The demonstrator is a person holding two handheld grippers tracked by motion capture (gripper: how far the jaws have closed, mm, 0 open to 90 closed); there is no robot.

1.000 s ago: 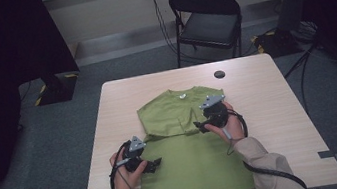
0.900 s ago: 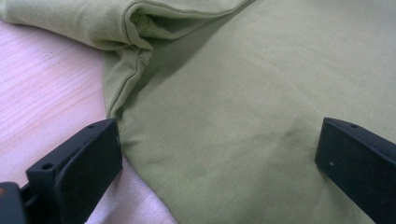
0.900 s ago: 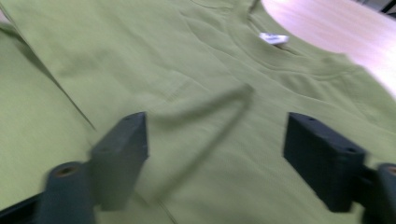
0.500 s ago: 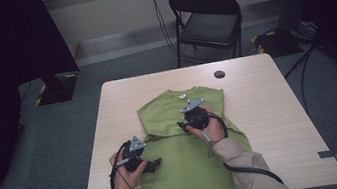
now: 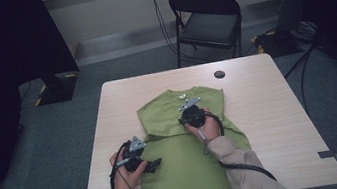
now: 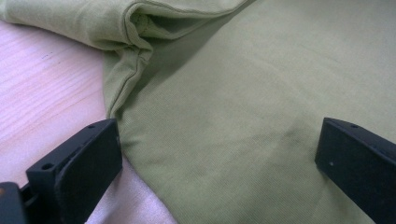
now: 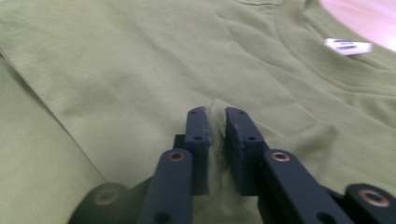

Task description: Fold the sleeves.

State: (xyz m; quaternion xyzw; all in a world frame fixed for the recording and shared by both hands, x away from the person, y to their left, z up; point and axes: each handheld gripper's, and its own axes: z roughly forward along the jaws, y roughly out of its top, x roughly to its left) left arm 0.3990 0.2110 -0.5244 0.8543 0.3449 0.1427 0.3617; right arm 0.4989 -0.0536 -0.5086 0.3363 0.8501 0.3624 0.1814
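Note:
A green T-shirt [image 5: 188,172] lies flat on the wooden table [image 5: 270,109], its top part folded down over the body. My right gripper [image 5: 187,112] rests on the middle of that folded part. Its jaws have just been closing, and in the right gripper view the right gripper [image 7: 215,114] is shut on a small pinched ridge of the shirt [image 7: 116,70], below the white neck label [image 7: 348,45]. My left gripper [image 5: 154,166] lies at the shirt's left edge. In the left gripper view the left gripper [image 6: 215,135] stands wide open over the shirt [image 6: 233,93] by a folded sleeve.
A small black round object [image 5: 219,74] sits near the table's far edge. A black folding chair [image 5: 206,20] stands beyond the table. Bare wood [image 6: 42,93] lies left of the shirt, and dark cables trail on the floor at the right.
My right gripper has moved left from the shirt's right side to the middle of the folded part, and its jaws have closed on the fabric. The left gripper has not moved.

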